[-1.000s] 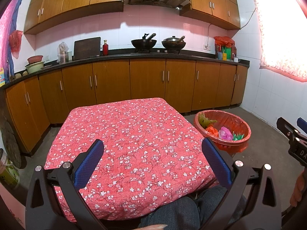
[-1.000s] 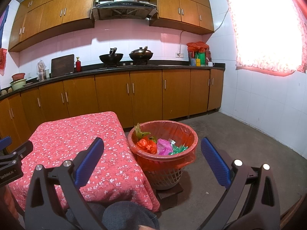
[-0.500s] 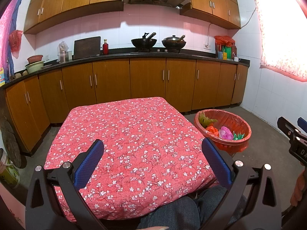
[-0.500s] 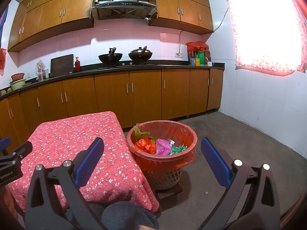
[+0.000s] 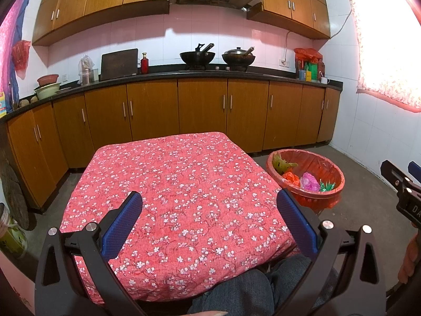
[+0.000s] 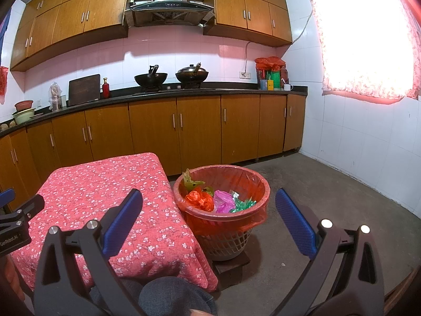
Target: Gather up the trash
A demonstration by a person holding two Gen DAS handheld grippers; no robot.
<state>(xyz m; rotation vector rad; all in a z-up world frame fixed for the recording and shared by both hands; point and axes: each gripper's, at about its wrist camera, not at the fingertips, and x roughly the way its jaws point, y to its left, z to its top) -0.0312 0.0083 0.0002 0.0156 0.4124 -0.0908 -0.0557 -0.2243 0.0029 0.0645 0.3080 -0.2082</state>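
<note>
A red-lined waste basket stands on the floor right of the table, which wears a red floral cloth. Inside lie crumpled trash pieces: an orange bag, a pink bag, a green wrapper and a yellow-green bag. In the left wrist view the basket is at the right. My left gripper hangs open over the table's near edge, holding nothing. My right gripper is open and empty, held in front of the basket. I see no trash on the cloth.
Wooden cabinets and a dark counter with two woks run along the back wall. The basket rests on a small dark stand. A person's knee is low in view. Bare concrete floor spreads to the right.
Both views drift very slightly; the basket sits a touch further left in the right wrist view. Both grippers stay open and empty.
</note>
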